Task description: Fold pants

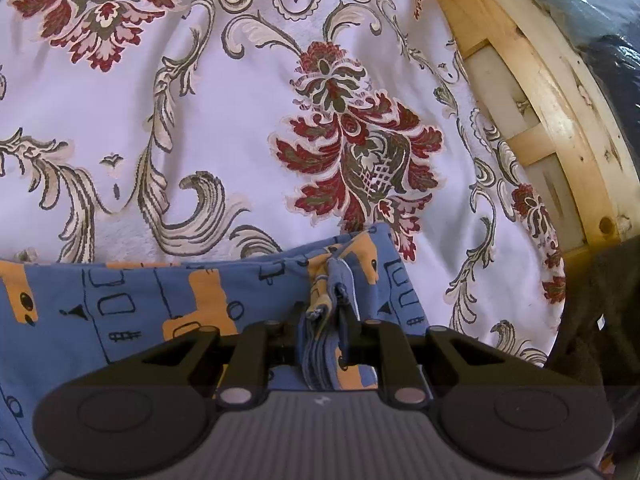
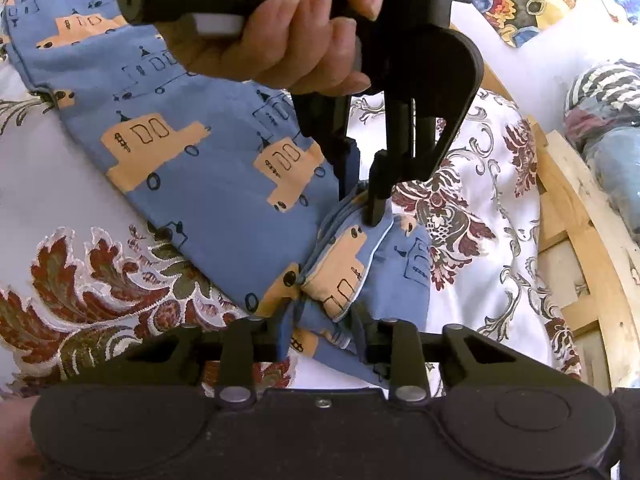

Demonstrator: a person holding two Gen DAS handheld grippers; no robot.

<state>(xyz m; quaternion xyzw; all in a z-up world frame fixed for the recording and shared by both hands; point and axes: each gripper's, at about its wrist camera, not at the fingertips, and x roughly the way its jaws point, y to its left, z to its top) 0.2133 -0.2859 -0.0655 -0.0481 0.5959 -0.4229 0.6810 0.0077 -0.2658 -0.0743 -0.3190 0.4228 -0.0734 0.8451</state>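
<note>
The left gripper (image 1: 324,320) pinches a bunched edge of the blue truck-print pants (image 1: 160,304). The right gripper (image 2: 320,320) pinches the same end, at 6 o'clock. The pants lie on the flowered bedspread (image 2: 100,280), stretching toward 10 o'clock. They look soft, light and floppy, so the thick hems are best to grab.

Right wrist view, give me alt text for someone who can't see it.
Two grippers pinch one end of blue pants printed with orange cars: the right gripper from below, the left gripper, held in a hand, from above. The pants lie on a floral bedspread.
</note>
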